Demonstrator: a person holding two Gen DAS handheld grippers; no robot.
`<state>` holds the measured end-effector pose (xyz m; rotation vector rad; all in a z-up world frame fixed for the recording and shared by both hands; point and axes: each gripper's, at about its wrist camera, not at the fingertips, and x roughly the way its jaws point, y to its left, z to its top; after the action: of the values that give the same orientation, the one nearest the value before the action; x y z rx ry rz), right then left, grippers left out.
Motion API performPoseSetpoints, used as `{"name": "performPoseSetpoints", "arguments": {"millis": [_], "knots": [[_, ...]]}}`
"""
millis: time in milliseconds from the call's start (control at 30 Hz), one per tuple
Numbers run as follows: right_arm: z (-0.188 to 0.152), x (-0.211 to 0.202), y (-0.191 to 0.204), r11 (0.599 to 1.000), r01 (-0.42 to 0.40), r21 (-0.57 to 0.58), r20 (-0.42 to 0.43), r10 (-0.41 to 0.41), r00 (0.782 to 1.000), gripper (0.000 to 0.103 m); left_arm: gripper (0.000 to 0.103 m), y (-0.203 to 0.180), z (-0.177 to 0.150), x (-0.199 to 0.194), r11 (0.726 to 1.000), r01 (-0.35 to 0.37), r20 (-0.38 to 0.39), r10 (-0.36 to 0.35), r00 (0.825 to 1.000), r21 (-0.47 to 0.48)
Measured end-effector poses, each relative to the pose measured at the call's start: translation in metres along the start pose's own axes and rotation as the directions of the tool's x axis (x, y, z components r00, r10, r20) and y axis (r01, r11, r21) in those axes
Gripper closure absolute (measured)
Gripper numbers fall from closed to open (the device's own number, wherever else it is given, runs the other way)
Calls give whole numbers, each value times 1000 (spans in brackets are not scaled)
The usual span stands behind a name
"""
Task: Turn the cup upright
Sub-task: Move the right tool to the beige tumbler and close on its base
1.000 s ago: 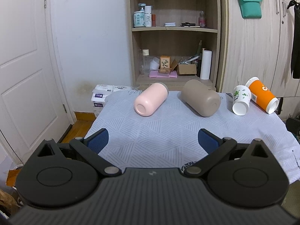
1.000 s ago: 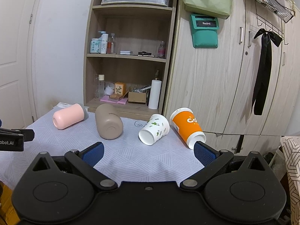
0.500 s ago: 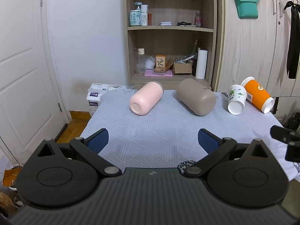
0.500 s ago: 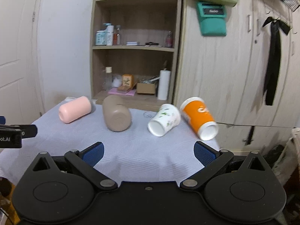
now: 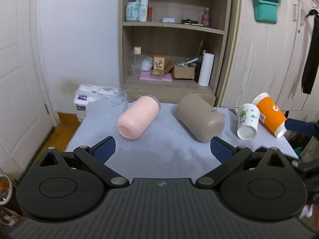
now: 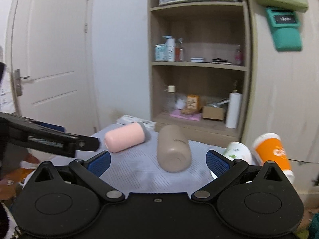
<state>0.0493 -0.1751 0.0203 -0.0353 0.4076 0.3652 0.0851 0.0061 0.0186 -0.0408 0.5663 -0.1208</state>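
Note:
Several cups lie on their sides on a table with a pale blue patterned cloth [image 5: 159,155]. From left to right: a pink cup [image 5: 137,117] [image 6: 124,137], a taupe cup [image 5: 200,117] [image 6: 173,149], a white floral paper cup [image 5: 247,121] [image 6: 238,149] and an orange paper cup [image 5: 271,115] [image 6: 273,153]. My left gripper [image 5: 162,149] is open and empty, short of the pink and taupe cups. My right gripper [image 6: 157,161] is open and empty, facing the taupe cup. The left gripper's finger shows in the right wrist view [image 6: 49,141], beside the pink cup.
A wooden shelf unit [image 5: 171,39] with bottles, boxes and a paper roll stands behind the table. Cabinets with a green pouch [image 5: 266,6] are to the right. A white door [image 5: 16,79] is at the left. Tissue packs [image 5: 95,93] sit by the table's far left corner.
Both grippers have moved forward toward the cups. The right wrist view has swung left, so the taupe cup is now centred. The cups have not moved.

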Motion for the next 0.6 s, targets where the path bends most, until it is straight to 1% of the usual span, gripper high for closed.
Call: {"name": "performPoseSetpoints", "arguments": {"millis": [33,133,267,367,433,533,600], "knots": [[3,8,-2,1000,-17,-7,-24,17,1000,0,2,1,1,9,1000,2,-14,-2,1000,-11],[6,29,-9,999,-29,-22,-81,27,996,0,2,0,5,35,999,8,-46,-10,999,-45],[9,59,-23,998,-69,-14,-157,66,985,0,2,-1,9,64,996,27,-74,-33,997,-89],[13,85,-34,995,-102,-1,-202,99,974,0,2,1,12,86,988,51,-104,-67,992,-148],[15,103,-38,992,-125,4,-240,122,963,0,2,3,14,99,981,65,-129,-90,988,-185],[16,128,-39,991,-137,-1,-293,131,947,0,2,3,13,113,974,72,-147,-105,983,-213],[15,138,-38,990,-138,-13,-311,127,942,0,2,4,13,119,971,75,-152,-112,982,-228]]}}
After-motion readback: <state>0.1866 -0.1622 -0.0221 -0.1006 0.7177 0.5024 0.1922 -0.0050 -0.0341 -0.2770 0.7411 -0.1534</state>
